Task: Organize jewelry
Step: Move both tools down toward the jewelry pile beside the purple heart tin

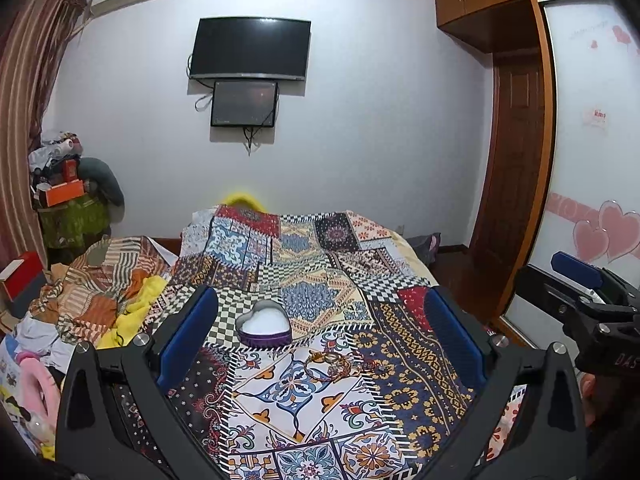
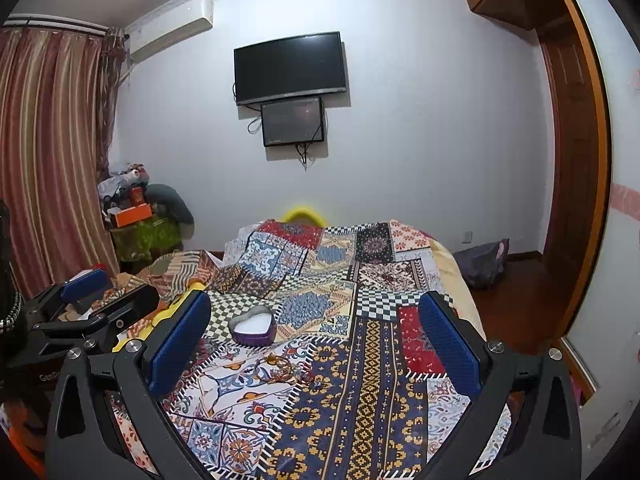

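A heart-shaped purple tin [image 1: 264, 327] with a white lining stands open on the patterned bedspread [image 1: 400, 392]. It also shows in the right wrist view [image 2: 252, 327]. A small heap of gold-coloured jewelry [image 1: 334, 364], bangles and chains, lies just in front of the tin; it also shows in the right wrist view [image 2: 282, 369]. My left gripper [image 1: 320, 336] is open and empty, held above the bed with tin and jewelry between its blue pads. My right gripper [image 2: 316, 344] is open and empty, to the right of the left one, with the jewelry toward its left pad.
The bed runs away toward a white wall with a TV [image 1: 251, 49]. Crumpled clothes and a yellow cloth [image 1: 120, 312] lie on the bed's left side. A cluttered stand [image 1: 68, 200] sits by the curtain. A wardrobe with heart stickers [image 1: 592, 160] and a wooden door stand on the right.
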Available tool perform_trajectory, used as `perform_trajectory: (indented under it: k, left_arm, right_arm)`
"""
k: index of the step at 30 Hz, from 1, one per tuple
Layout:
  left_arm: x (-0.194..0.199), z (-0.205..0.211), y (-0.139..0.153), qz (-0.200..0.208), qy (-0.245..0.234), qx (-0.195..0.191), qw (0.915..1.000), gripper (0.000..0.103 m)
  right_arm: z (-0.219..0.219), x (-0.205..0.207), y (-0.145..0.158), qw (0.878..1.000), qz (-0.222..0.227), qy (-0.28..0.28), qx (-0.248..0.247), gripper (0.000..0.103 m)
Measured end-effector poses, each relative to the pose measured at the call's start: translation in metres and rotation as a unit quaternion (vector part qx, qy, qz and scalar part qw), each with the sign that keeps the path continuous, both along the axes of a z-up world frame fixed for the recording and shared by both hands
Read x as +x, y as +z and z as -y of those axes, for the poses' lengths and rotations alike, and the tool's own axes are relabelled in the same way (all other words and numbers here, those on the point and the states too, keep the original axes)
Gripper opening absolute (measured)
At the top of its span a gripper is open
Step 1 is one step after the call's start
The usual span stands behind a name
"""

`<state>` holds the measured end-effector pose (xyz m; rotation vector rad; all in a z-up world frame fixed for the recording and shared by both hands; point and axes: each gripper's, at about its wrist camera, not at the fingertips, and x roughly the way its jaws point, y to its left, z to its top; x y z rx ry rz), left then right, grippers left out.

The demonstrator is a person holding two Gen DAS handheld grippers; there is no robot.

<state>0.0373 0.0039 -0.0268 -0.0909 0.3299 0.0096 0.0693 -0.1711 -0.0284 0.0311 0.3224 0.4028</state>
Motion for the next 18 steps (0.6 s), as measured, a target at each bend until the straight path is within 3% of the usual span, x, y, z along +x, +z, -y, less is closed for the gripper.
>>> perform_trajectory:
  k: [10, 18]
  left_arm:
    - [0.047, -0.013, -0.037, -0.074, 0.012, -0.019, 0.997, 0.1]
    - [0.084, -0.023, -0.087, -0.155, 0.018, -0.036, 0.987, 0.092]
  right_arm:
    - [0.0, 0.044, -0.04, 0.998, -0.06, -0.013, -0.029, 0.103]
    - [-0.004, 0.081, -0.086, 0.989, -0.129, -0.01, -0.069, 0.103]
